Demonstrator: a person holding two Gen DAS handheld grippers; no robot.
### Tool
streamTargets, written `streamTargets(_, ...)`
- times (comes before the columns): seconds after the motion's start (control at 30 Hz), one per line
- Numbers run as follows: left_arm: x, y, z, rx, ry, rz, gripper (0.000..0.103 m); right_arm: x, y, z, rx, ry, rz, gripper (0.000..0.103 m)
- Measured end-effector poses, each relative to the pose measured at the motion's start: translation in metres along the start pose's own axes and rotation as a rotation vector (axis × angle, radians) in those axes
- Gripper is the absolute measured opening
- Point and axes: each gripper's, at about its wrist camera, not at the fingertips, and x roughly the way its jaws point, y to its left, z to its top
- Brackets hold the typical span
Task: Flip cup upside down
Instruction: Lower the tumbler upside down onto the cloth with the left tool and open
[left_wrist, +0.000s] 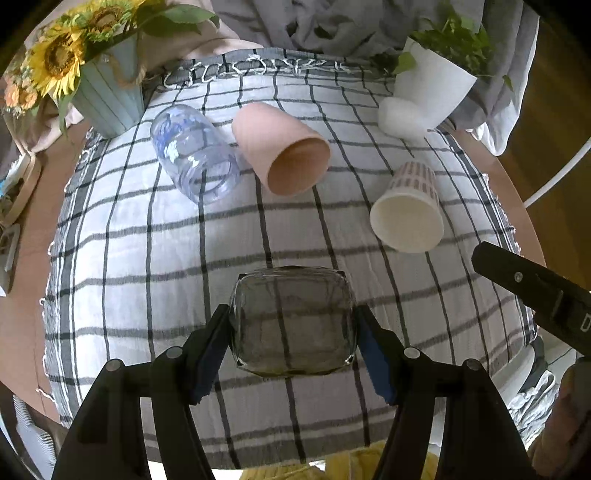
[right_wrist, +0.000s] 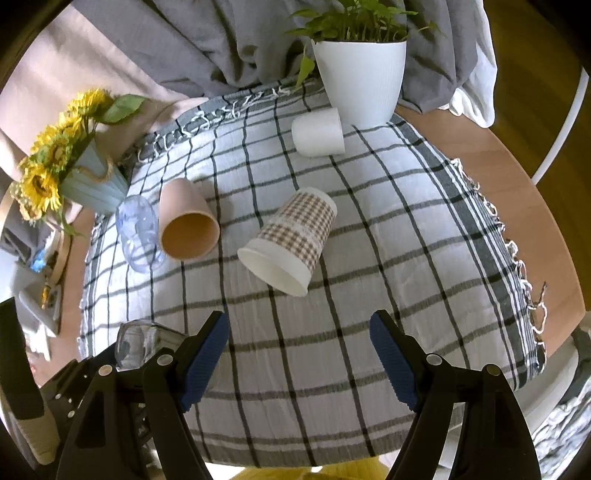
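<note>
My left gripper (left_wrist: 293, 325) is shut on a clear square glass cup (left_wrist: 291, 319), held between its blue pads over the checked cloth (left_wrist: 147, 258); the glass also shows at the lower left of the right wrist view (right_wrist: 140, 343). My right gripper (right_wrist: 299, 354) is open and empty above the cloth's near part (right_wrist: 332, 369). Lying on their sides on the cloth are a pink cup (left_wrist: 284, 147) (right_wrist: 186, 225), a clear plastic cup (left_wrist: 195, 155) (right_wrist: 138, 232), a checked paper cup (left_wrist: 408, 210) (right_wrist: 291, 240) and a white cup (left_wrist: 400, 116) (right_wrist: 319, 133).
A sunflower vase (left_wrist: 107, 92) (right_wrist: 88, 184) stands at the far left and a white plant pot (left_wrist: 432, 85) (right_wrist: 362, 77) at the far right. Grey fabric (right_wrist: 203, 44) lies behind. The wooden table (right_wrist: 517, 177) shows around the cloth. The right gripper's body (left_wrist: 535, 291) reaches in at the right.
</note>
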Motion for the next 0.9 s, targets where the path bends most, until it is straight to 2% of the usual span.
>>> streamTargets(0.23,0.003,-0.002,-0.006,0.008,0.008,-0.014,0.067,-0.001,0.003,-0.008,-0.020,0.010,-0.024,0.079)
streamTargets(0.37,0.000,-0.002,-0.007,0.006,0.004,-0.028,0.082,-0.003,0.001,-0.011,-0.009,0.017,-0.031,0.079)
streamTargets(0.6,-0.027,0.003,-0.006,-0.001,-0.061,-0.021,0.090,-0.022,0.002,-0.010,0.002,-0.020,-0.042,0.082)
streamTargets(0.7,-0.049,0.016,-0.008,-0.032,-0.136,0.021,0.097,-0.046,0.006,-0.011,0.000,-0.088,-0.038,0.084)
streamTargets(0.9,-0.088,0.041,-0.014,-0.071,-0.276,0.188,0.098,-0.084,0.022,-0.014,-0.018,-0.222,-0.021,0.088)
